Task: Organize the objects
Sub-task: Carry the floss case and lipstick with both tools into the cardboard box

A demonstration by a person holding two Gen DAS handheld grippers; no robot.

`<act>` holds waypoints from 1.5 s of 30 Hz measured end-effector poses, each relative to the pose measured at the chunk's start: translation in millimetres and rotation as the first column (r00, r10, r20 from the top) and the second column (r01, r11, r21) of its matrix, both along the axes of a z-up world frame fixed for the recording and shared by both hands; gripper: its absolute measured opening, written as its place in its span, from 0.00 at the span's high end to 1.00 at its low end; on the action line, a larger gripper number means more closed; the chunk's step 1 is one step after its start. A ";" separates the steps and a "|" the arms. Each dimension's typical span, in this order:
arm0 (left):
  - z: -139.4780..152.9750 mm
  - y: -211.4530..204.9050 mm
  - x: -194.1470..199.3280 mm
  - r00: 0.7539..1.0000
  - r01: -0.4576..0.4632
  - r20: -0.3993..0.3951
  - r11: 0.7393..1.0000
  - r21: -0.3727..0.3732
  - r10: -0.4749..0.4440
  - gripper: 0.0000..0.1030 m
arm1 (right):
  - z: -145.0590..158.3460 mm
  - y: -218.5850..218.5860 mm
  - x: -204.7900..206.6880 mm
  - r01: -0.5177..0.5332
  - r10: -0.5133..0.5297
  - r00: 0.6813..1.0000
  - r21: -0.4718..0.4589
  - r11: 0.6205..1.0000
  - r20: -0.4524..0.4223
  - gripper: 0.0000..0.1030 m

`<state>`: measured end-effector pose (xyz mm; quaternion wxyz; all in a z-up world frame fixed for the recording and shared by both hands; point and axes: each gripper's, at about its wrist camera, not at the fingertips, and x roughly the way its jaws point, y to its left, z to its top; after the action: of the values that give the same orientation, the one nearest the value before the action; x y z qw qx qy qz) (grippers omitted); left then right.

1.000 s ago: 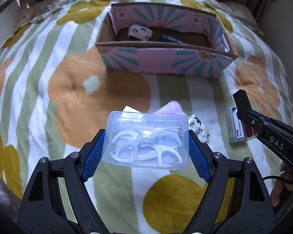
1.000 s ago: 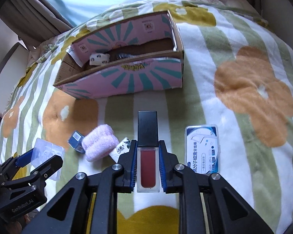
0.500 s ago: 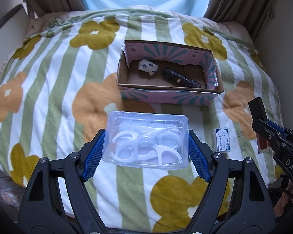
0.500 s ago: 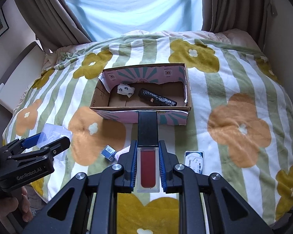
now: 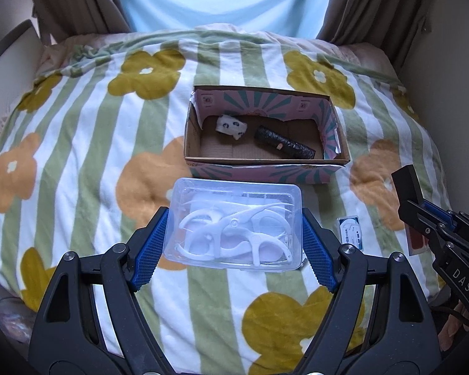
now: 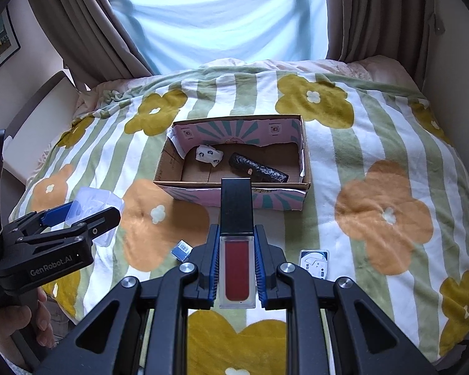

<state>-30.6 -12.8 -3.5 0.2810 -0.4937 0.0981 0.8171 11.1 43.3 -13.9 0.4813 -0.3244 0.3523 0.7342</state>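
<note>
Tongs [image 5: 233, 237] lifted farther from box [image 5: 265, 168]

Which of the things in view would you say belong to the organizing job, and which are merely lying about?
Job:
- floss-pick case, in left gripper
- lip gloss, in right gripper
- cardboard box
- floss packet and small blue item on the blanket

Lying about:
- blanket
- curtains

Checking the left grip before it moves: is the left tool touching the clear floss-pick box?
Touching. The left wrist view shows the left tool with both blue pads pressed against the floss-pick box.
</note>
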 end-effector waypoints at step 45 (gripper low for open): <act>-199.3 177.0 -201.9 0.911 0.365 0.287 0.905 -0.219 -0.298 0.24 | -165.2 274.2 -124.4 -0.453 0.503 0.857 -0.302 0.839 0.112 0.83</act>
<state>-232.5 164.2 -202.8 0.3574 -0.6004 0.2551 0.6683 -113.3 317.4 -179.2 0.2651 -0.5309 0.3079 0.7437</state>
